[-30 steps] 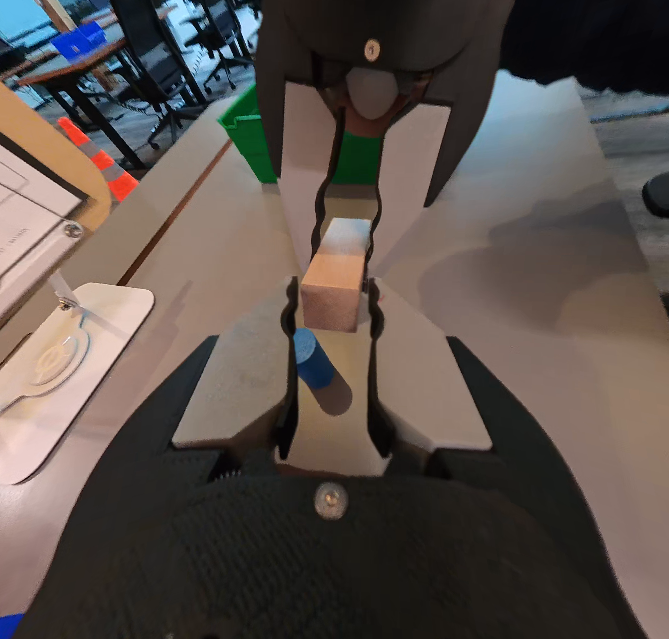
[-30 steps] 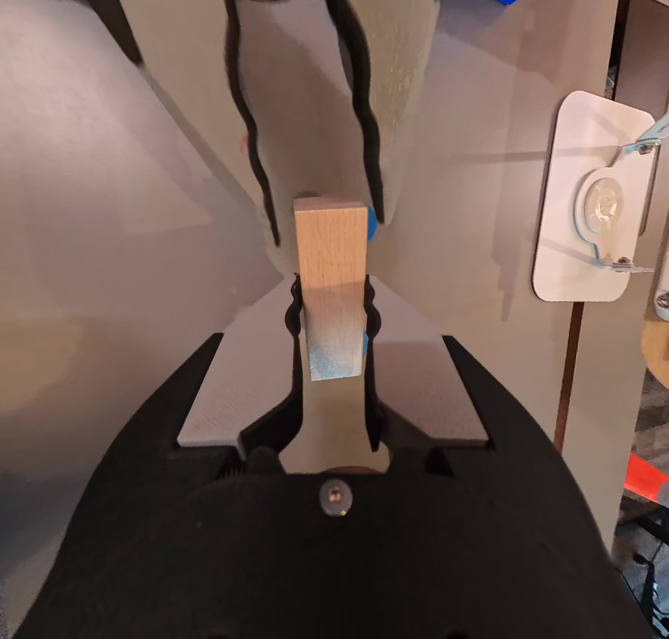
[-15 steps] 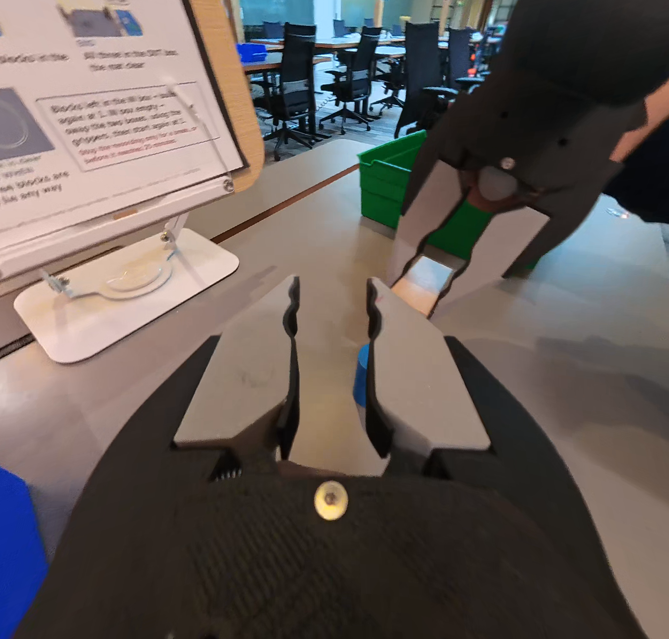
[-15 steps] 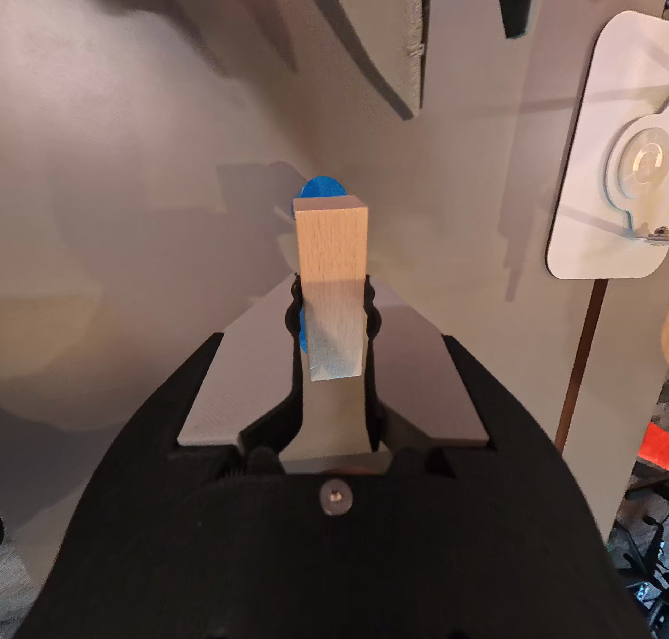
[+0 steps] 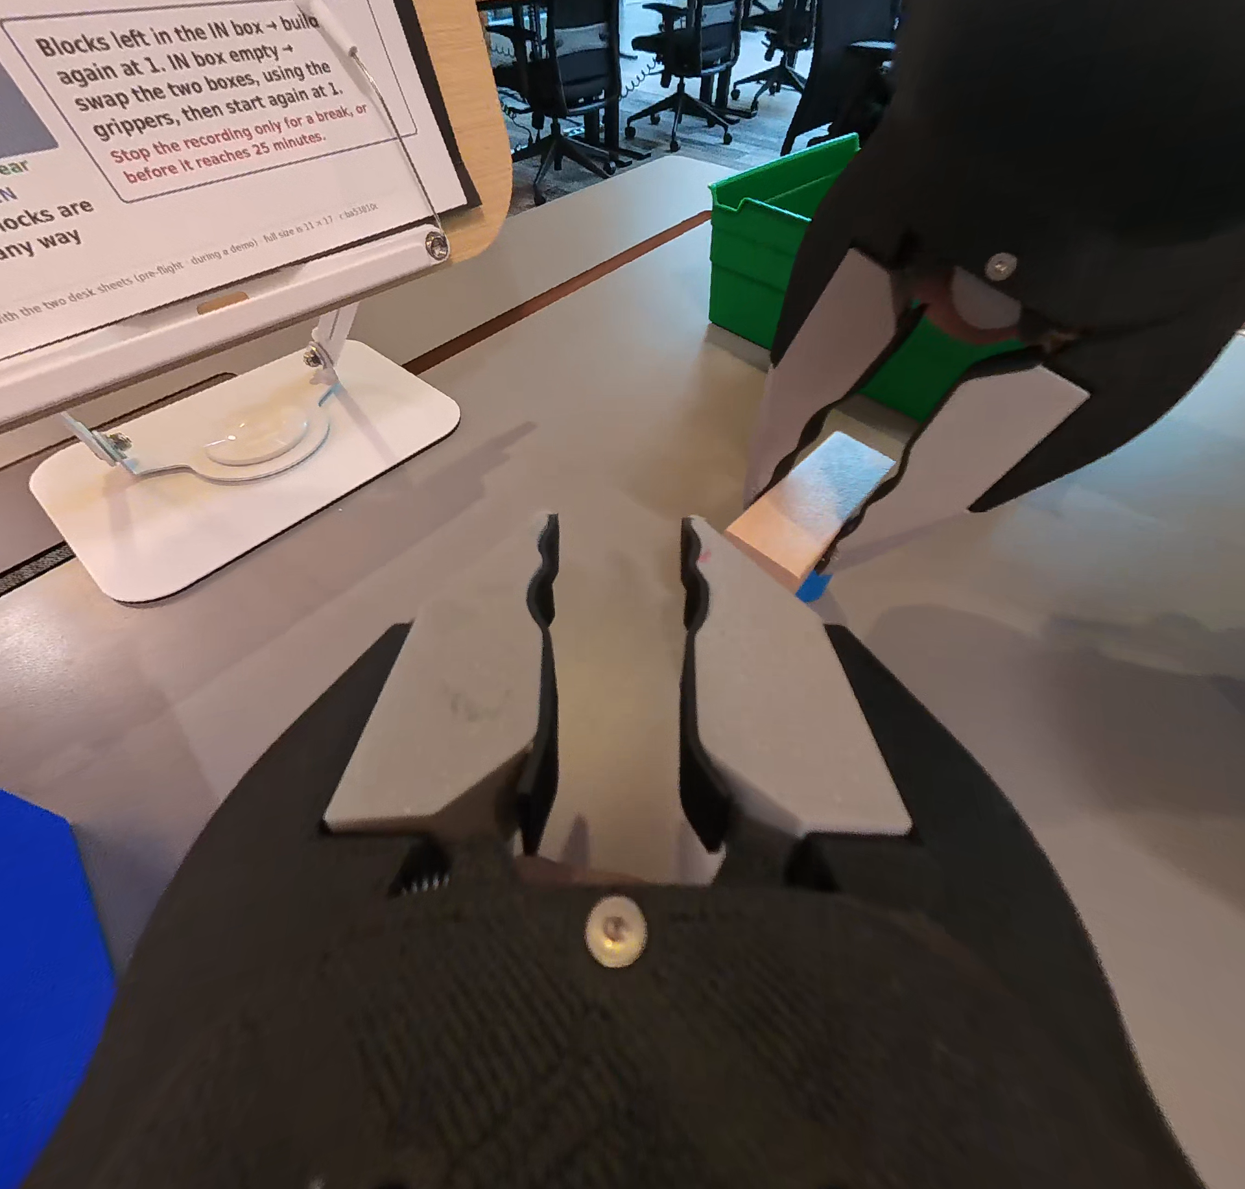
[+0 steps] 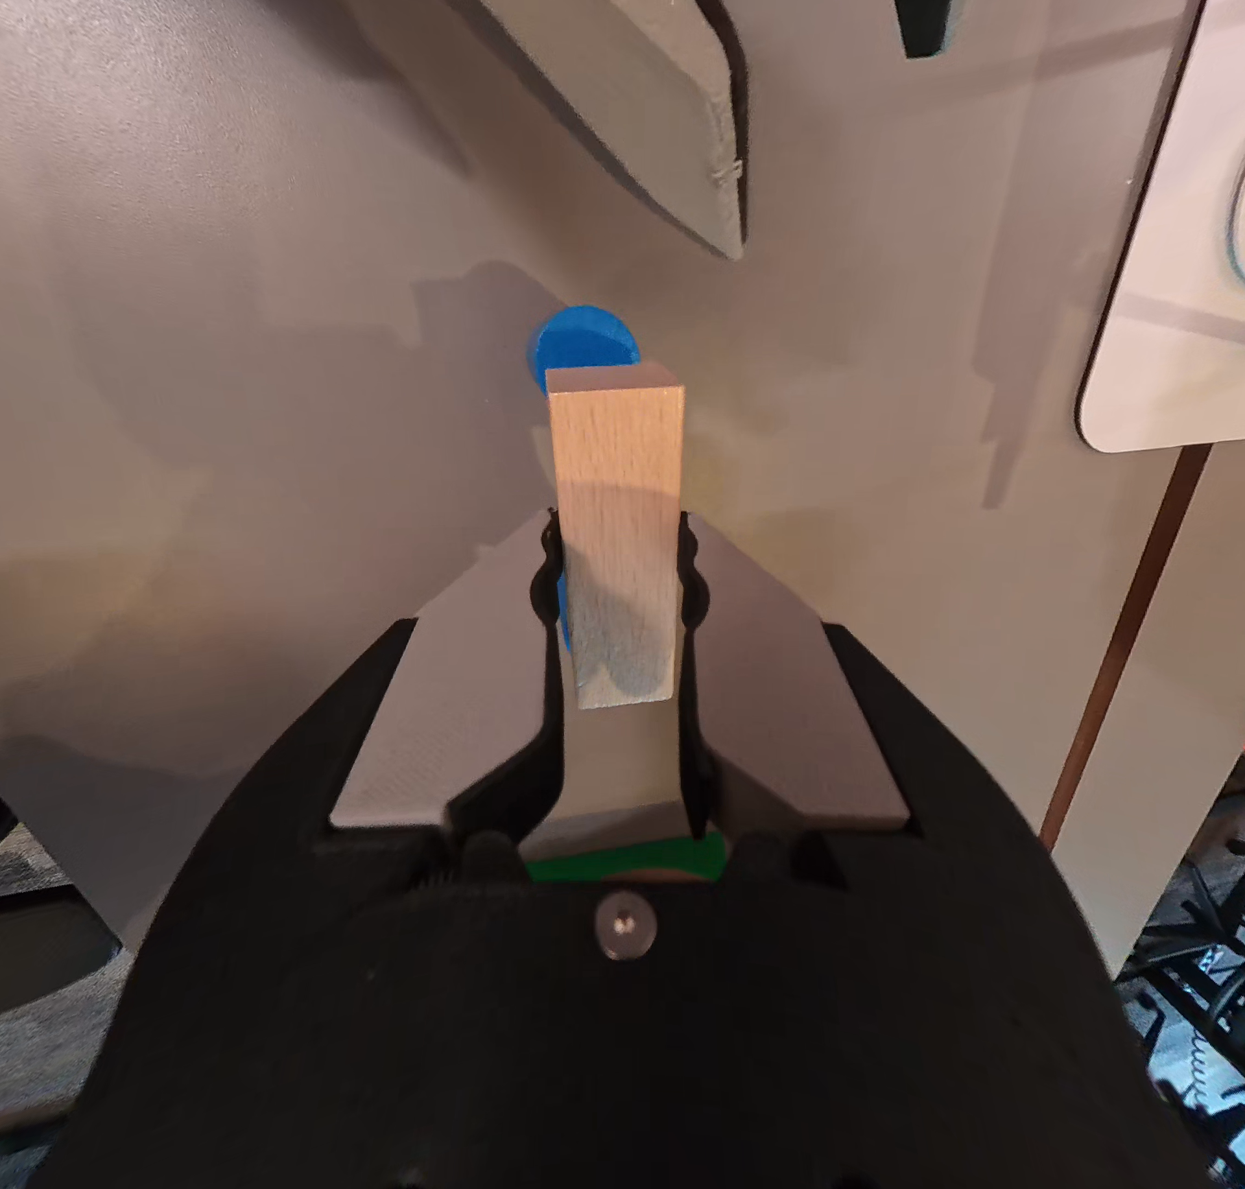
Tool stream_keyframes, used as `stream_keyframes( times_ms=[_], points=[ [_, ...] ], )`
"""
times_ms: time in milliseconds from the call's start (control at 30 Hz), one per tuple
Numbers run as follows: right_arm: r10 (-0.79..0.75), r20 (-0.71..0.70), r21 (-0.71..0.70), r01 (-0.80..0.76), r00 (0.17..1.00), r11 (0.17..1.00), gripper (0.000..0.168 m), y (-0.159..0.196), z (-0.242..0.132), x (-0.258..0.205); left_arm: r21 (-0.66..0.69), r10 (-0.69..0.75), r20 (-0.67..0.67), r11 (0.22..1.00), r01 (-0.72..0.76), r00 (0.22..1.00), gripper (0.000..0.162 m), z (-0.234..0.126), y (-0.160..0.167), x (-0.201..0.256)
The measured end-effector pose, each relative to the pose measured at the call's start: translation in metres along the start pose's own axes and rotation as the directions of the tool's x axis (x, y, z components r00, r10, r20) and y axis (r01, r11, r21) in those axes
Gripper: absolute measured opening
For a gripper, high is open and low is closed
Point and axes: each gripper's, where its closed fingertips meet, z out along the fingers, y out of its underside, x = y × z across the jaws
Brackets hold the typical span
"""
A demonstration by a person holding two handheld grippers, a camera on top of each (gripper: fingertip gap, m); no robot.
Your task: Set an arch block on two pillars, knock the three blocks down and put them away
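My right gripper (image 6: 616, 523) is shut on a light wooden block (image 6: 616, 483) and holds it lengthwise, low over the grey table. A blue cylinder (image 6: 586, 345) stands under the block's far end. A second bit of blue shows under the block beside my left finger. In the left wrist view the right gripper (image 5: 802, 523) holds the block (image 5: 828, 483) at the right, with a blue corner (image 5: 812, 587) below it. My left gripper (image 5: 616, 537) is open and empty, just left of the block and not touching it. One of its fingers (image 6: 640, 99) shows at the top of the right wrist view.
A green bin (image 5: 761, 261) stands behind the right gripper. A sheet holder with a white base (image 5: 249, 456) stands at the left, and the base (image 6: 1179, 281) also shows in the right wrist view. A blue box (image 5: 40, 954) sits at the lower left. Office chairs stand beyond the table. Spacing between my two grippers at the tips: around 9 centimetres. The blue cylinder (image 6: 586, 345) is about 5 centimetres from my right fingertips.
My left gripper, which had its fingers around the block's near end, has drawn back and swung left. The right gripper still holds the block over the blue cylinder.
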Motion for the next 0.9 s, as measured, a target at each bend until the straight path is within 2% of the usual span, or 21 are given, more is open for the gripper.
stream_keyframes(
  times_ms=[900],
  points=[
    [0.009, -0.004, -0.016, -0.009, 1.000, 1.000, 0.032, -0.0044, 0.0074, 0.0012, -0.042, 0.004, -0.007, 0.999, -0.004, 1.000, 0.037, 0.0011, 0.0082, -0.0007]
  ],
)
